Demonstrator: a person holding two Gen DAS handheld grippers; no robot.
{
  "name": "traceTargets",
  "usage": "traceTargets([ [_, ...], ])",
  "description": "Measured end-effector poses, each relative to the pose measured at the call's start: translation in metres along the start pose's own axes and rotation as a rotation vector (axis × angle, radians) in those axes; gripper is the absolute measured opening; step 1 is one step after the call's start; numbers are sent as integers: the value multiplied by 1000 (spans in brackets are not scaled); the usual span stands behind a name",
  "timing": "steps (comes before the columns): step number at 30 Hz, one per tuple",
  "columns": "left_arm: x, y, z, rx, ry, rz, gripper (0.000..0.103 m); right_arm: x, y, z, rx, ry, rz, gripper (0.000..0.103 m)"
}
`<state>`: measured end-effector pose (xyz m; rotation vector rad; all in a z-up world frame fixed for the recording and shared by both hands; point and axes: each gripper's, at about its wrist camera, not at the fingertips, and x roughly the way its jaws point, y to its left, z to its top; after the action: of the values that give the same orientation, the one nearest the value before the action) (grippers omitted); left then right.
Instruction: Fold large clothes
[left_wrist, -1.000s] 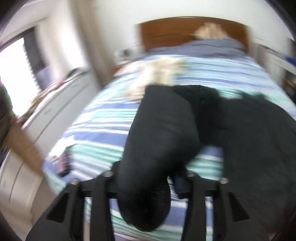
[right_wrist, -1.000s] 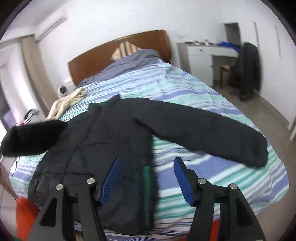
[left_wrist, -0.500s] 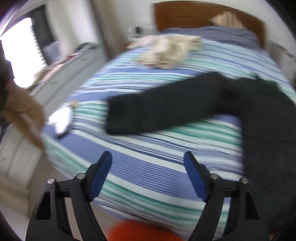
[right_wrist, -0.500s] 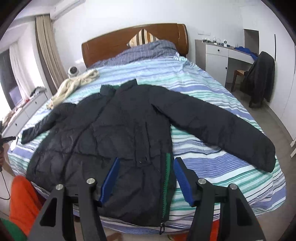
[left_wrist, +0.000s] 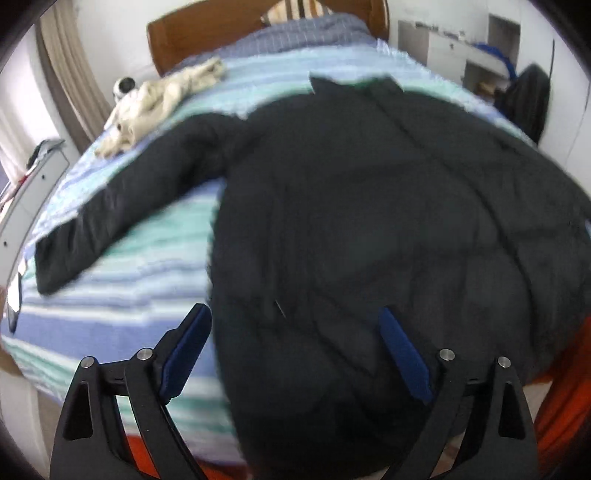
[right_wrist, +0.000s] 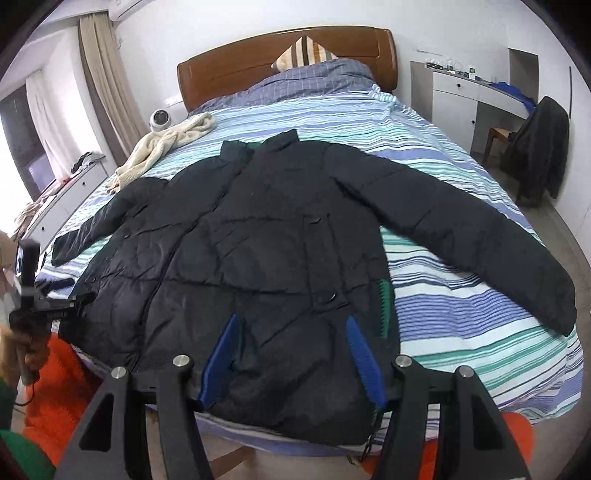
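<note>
Black jacket is laid flat on bed w/ sleeves spread, no fold made yet; left gripper is opening, empty, right gripper is held spread, empty.

A jacket lies spread flat on the bed, collar toward the headboard, both sleeves stretched out to either side. A crumpled garment lies on the bed left of the jacket's collar. A pillow leans against the headboard. A desk stands right of the bed.
</note>
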<state>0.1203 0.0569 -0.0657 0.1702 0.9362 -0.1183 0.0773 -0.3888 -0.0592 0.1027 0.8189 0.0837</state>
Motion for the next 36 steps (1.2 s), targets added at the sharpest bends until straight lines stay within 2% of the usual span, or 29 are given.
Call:
traceTargets([
  [3,1,34,54,-100,-73,0,97,2,3,-2,2,9,4,62],
  [4,6,52,83,-157,-105,14,99,4,3,-1,9,11,7,62],
  [6,20,75,120,-226,-123,52,99,8,2,0,34,14,24,62],
  [8,50,95,167,-287,-119,98,99,9,2,2,55,14,46,62],
  [10,80,103,195,-303,-97,155,99,10,5,3,57,13,52,62],
  [12,125,113,211,-331,-23,233,99,11,10,3,44,16,47,62],
  [14,166,129,203,-361,83,300,98,12,14,2,30,20,33,62],
  [15,195,143,189,-389,188,362,98,12,15,1,26,23,29,62],
  [16,207,154,172,-408,244,377,100,12,16,0,25,25,25,62],
  [17,210,165,159,-436,244,353,103,12,16,-1,27,25,22,62],
  [19,196,180,142,-493,188,304,103,15,15,-7,40,34,22,62],
  [21,178,188,134,-527,189,294,102,19,12,-11,59,51,29,62],
  [23,142,196,123,-537,125,308,102,27,9,-13,69,74,44,62],
  [24,135,198,119,-517,97,328,103,28,9,-12,65,74,48,62],
  [25,133,202,112,-483,103,380,103,30,10,-11,57,70,50,62],
  [26,142,208,105,-458,156,432,103,30,11,-10,52,66,51,62],
  [27,151,217,91,-454,255,476,102,32,12,-7,45,63,54,62],
  [28,148,221,81,-480,263,461,101,32,14,-4,36,58,55,62],
  [30,125,231,68,-568,206,392,99,28,16,0,22,40,43,62],
  [31,103,227,58,-606,157,314,99,22,17,2,9,20,28,62],
  [33,74,212,45,-604,88,213,100,13,18,4,-27,-8,-18,62],
  [36,36,177,23,-535,27,145,102,9,12,2,-90,-8,-107,62],
])
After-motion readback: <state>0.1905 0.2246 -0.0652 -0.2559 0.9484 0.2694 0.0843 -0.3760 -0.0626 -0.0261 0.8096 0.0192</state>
